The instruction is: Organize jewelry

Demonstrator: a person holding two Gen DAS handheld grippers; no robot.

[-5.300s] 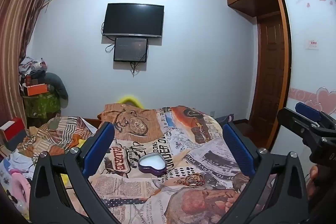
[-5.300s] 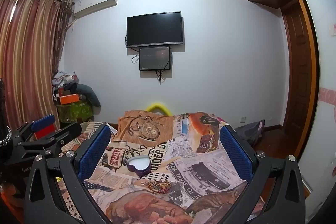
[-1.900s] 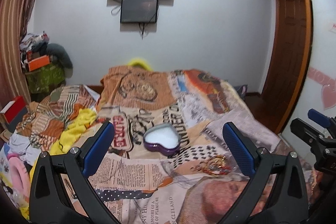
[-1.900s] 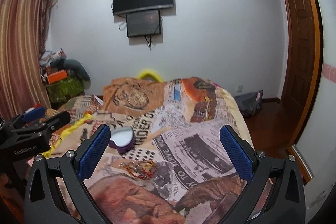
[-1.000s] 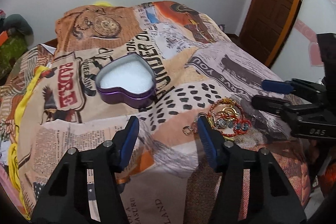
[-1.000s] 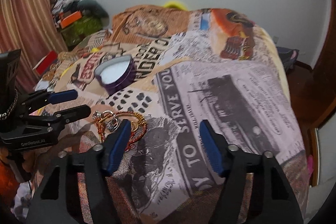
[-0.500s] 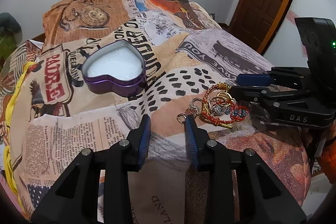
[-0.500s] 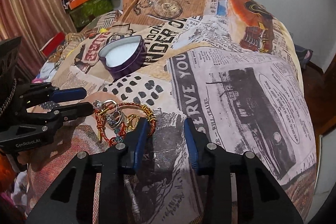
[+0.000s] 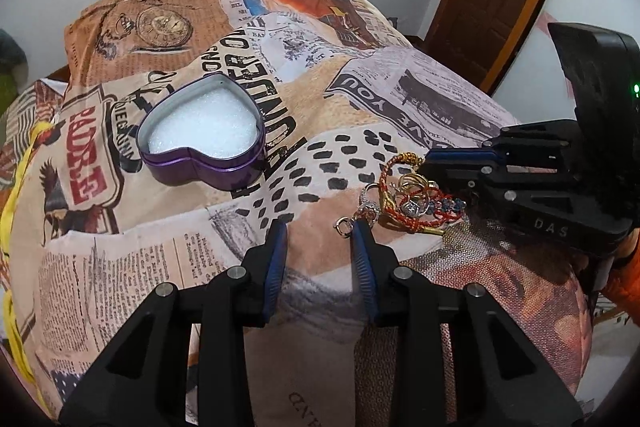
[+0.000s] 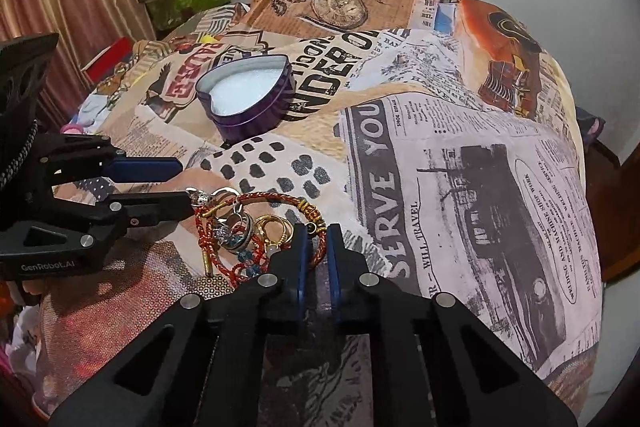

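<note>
1. Location: the jewelry pile (image 10: pixel 256 231) lies on the newspaper-print bedspread (image 10: pixel 460 187), near the front edge of the bed. It is a tangle of a red-and-gold braided cord bracelet (image 10: pixel 276 201), gold and silver rings and a silver clasp (image 9: pixel 343 225); individual pieces cannot be separated by eye.

2. Receptacle: a purple heart-shaped tin (image 9: pixel 202 139), lid off and lined with white foam, sits farther back on the bedspread, apart from the pile. It holds no jewelry, so sorting is judged not yet begun.

3. Right gripper (image 10: pixel 316 241): fingers drawn to a narrow gap straddling the braided cord at its gold bead. Whether the pads actually pinch the cord cannot be told.

4. Left gripper (image 9: pixel 320 239): fingers partly spread, a clear gap between them. Its right finger tip sits just beside the silver clasp, gripping nothing.

5. Judgement: the two tools flank the pile from opposite sides, probably so one can steady the tangle while the other draws a piece free.

6. Risk: a linked piece may drag its neighbours along.
</note>
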